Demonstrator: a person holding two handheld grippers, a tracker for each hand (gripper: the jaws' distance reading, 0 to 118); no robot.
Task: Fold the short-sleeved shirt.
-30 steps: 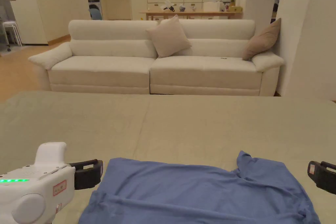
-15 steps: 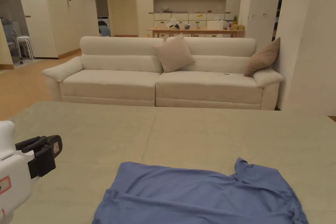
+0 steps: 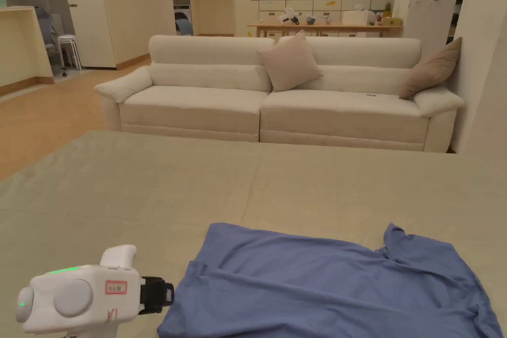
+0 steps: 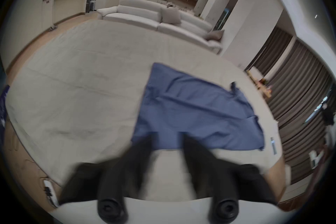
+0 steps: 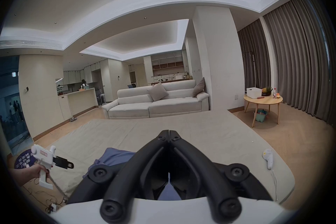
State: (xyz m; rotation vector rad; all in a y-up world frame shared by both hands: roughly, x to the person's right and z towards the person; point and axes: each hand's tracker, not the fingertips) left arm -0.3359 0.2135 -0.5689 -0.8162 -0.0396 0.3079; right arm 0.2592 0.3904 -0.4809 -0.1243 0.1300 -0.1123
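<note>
Jaws spread on the left gripper (image 4: 166, 138) at the shirt's seven o'clock edge and pressed together, empty, on the right gripper (image 5: 169, 132), the blue short-sleeved shirt (image 3: 341, 284) lies flat and wrinkled on the beige sheet (image 3: 198, 185), so folding seems barely begun.
</note>
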